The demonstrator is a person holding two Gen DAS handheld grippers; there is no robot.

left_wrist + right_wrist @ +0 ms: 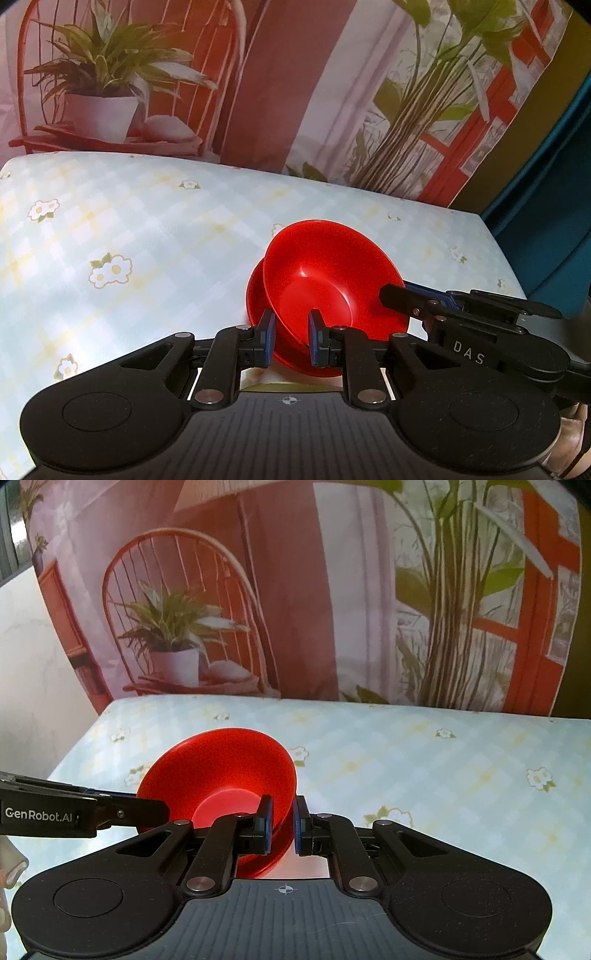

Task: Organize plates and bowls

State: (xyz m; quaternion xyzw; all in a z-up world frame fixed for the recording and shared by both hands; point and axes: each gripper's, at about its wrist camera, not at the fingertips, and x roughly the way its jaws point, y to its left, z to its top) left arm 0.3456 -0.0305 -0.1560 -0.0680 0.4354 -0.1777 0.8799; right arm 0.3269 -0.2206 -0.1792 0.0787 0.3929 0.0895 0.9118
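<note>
Two glossy red plastic dishes sit together near the middle of a table (110, 221) covered in a pale blue checked cloth with white flowers. The upper one, a deep red plastic bowl (325, 280), is tipped, with its open mouth facing your left tongs. Under and behind it lies a shallower red plastic dish (255, 291), of which only the left edge shows.

Your left tongs (291, 338) stand straight in front of the bowl. Their blue pads straddle its near rim, one pad outside the wall and one inside. A gap shows between pads and plastic, so they seem partly open, not yet clamped.

Your right tongs (282, 825) come in from the opposite side. In the right wrist view their pads straddle the rim too, with a thin gap; I cannot tell whether they grip.

Both tongs are at the bowl's rim, on opposite sides. The bowl's axis leans toward your left hand. Judging from this, the coming move turns on which side you pinch to seat the bowl level in the dish.
</note>
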